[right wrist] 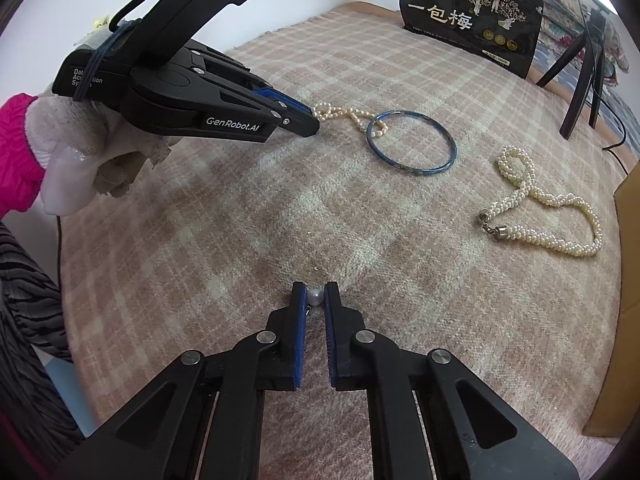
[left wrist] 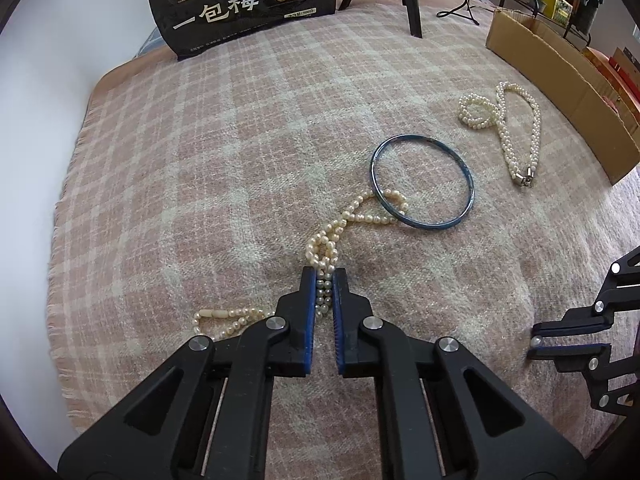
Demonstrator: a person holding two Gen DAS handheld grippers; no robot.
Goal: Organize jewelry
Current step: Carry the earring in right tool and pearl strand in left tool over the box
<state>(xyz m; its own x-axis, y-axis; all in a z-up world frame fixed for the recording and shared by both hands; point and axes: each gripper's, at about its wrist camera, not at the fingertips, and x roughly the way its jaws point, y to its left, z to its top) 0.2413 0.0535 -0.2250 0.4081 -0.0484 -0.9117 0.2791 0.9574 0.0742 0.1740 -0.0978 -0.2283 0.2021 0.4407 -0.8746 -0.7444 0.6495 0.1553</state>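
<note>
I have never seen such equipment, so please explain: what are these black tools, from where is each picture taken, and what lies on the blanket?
No robot here: a person holds two black hand grippers, each carrying a camera that looks along its fingers. One picture comes from the left gripper, shut on a pink pearl strand. The other comes from the right gripper, shut on a single pearl piece; it also shows the gloved hand. On the checked blanket lie a blue bangle and a white twisted pearl necklace. A black bag stands behind.
</note>
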